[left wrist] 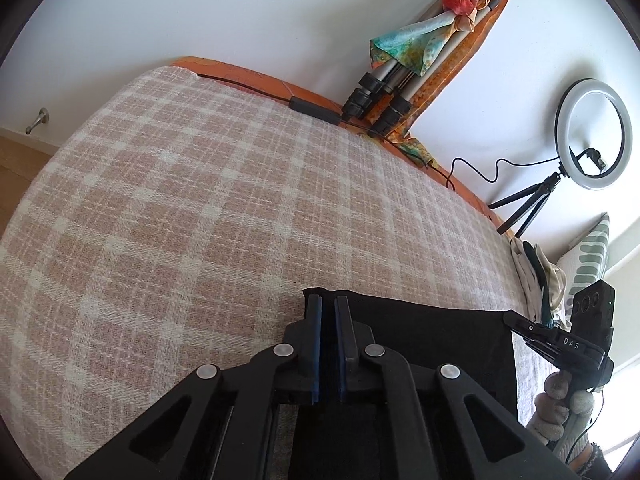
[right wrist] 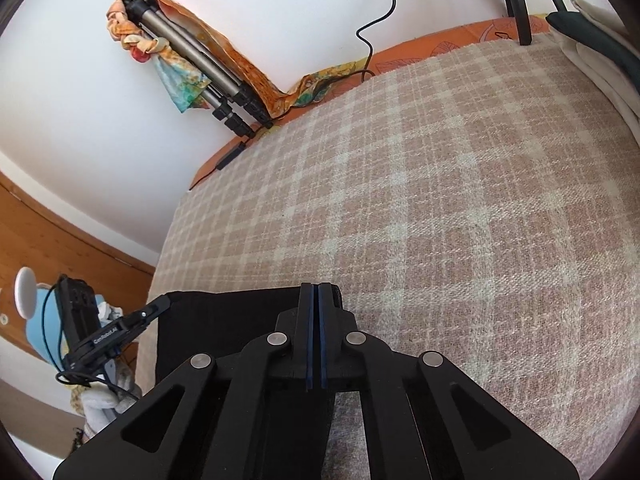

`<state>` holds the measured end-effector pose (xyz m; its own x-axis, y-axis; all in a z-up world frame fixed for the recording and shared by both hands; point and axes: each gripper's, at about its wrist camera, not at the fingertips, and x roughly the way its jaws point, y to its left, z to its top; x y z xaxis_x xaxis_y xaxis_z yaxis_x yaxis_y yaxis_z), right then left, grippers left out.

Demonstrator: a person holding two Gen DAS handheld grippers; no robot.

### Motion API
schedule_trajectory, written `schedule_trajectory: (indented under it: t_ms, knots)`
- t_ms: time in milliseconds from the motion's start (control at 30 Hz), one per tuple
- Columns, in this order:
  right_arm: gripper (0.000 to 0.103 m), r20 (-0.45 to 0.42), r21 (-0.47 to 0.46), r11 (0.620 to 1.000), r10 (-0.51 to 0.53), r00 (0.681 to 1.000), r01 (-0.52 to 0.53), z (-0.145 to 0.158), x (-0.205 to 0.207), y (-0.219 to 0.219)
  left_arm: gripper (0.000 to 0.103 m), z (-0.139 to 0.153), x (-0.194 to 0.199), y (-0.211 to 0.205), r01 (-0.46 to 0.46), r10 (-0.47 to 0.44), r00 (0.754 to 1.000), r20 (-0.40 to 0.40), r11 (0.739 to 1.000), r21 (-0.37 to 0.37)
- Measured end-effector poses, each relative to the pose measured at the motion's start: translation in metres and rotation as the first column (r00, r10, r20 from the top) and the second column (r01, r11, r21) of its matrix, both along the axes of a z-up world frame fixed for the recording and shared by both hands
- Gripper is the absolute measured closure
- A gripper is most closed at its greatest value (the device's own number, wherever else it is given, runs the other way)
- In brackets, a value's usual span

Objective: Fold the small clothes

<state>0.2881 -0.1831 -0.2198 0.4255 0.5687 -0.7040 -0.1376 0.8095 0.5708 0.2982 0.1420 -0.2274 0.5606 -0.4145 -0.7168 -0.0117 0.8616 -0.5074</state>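
Note:
A black garment [left wrist: 432, 332] is stretched flat between my two grippers, just above the pink-and-cream checked blanket [left wrist: 200, 200]. My left gripper [left wrist: 328, 300] is shut on the garment's left corner. My right gripper [right wrist: 319, 286] is shut on its right corner; the black garment [right wrist: 224, 320] spans to its left. In the left wrist view the right gripper's tip [left wrist: 510, 316] pinches the far corner. In the right wrist view the left gripper's tip [right wrist: 166, 302] pinches the opposite corner. The garment's lower part is hidden under the grippers.
A folded tripod [left wrist: 384, 92] wrapped in a colourful scarf leans on the white wall at the bed's far edge. A ring light [left wrist: 592, 136] stands at the right. A small pile of clothes [left wrist: 536, 276] and a striped pillow [left wrist: 588, 260] lie at the right end.

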Motion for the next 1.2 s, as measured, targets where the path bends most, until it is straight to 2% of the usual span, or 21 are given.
schedule_trajectory:
  t_ms: [67, 133, 200, 333, 433, 500, 567, 667, 833, 867, 900, 967, 1033, 1200]
  knots:
    - [0.101, -0.01, -0.03, 1.0, -0.009, 1.0, 0.009, 0.001, 0.002, 0.001, 0.081, 0.003, -0.004, 0.005, -0.012, 0.012, 1.0, 0.006, 1.0, 0.015]
    - [0.1, -0.04, -0.01, 1.0, -0.026, 0.999, 0.026, 0.0, 0.003, -0.004, 0.081, 0.009, -0.011, 0.01, -0.024, 0.023, 1.0, 0.02, 0.999, 0.046]
    - [0.1, -0.03, -0.015, 0.999, -0.045, 0.999, 0.045, 0.004, -0.001, -0.011, 0.08, 0.015, -0.022, 0.018, -0.025, 0.024, 0.999, 0.03, 0.999, 0.039]
    - [0.099, -0.017, 0.0, 1.0, -0.014, 1.0, 0.014, 0.019, -0.015, -0.019, 0.066, 0.032, -0.049, 0.029, -0.008, 0.005, 0.999, 0.054, 0.998, 0.055]
    - [0.085, 0.005, -0.007, 1.0, 0.029, 1.0, -0.029, 0.031, -0.031, -0.02, 0.052, 0.04, -0.071, 0.036, 0.006, -0.008, 0.998, 0.058, 1.0, 0.026]
    - [0.067, 0.025, -0.015, 0.999, 0.05, 0.998, -0.05, 0.039, -0.041, -0.019, 0.045, 0.042, -0.087, 0.036, 0.012, -0.013, 0.999, 0.05, 1.0, 0.019]
    - [0.063, 0.043, -0.019, 0.997, 0.074, 0.996, -0.073, 0.045, -0.051, -0.018, 0.04, 0.041, -0.103, 0.035, 0.019, -0.019, 0.999, 0.041, 1.0, 0.001]
    - [0.06, 0.052, -0.038, 0.994, 0.104, 0.993, -0.102, 0.049, -0.062, -0.017, 0.036, 0.035, -0.124, 0.029, 0.017, -0.016, 1.0, 0.006, 1.0, -0.023]
    - [0.06, 0.105, -0.157, 0.98, 0.139, 0.985, -0.122, 0.048, -0.078, -0.009, 0.031, 0.015, -0.147, 0.025, -0.014, 0.009, 0.998, -0.057, 0.995, -0.094]
    - [0.052, 0.11, -0.165, 0.978, 0.149, 0.983, -0.129, 0.047, -0.08, -0.009, 0.031, 0.011, -0.149, 0.025, -0.027, 0.02, 0.997, -0.07, 0.994, -0.105]
    - [0.038, 0.11, -0.171, 0.976, 0.157, 0.982, -0.137, 0.046, -0.08, -0.008, 0.031, 0.007, -0.151, 0.026, -0.039, 0.03, 0.996, -0.08, 0.993, -0.112]
    - [0.032, 0.098, -0.183, 0.973, 0.159, 0.982, -0.139, 0.043, -0.08, -0.008, 0.031, 0.001, -0.155, 0.028, -0.069, 0.057, 0.993, -0.099, 0.989, -0.129]
    - [0.032, 0.079, -0.168, 0.975, 0.159, 0.984, -0.144, 0.038, -0.077, -0.009, 0.031, -0.006, -0.159, 0.029, -0.092, 0.074, 0.99, -0.118, 0.984, -0.154]
    - [0.032, 0.008, -0.033, 0.988, 0.148, 0.989, -0.148, 0.023, -0.066, -0.015, 0.032, -0.011, -0.167, 0.029, -0.126, 0.1, 0.987, -0.125, 0.969, -0.214]
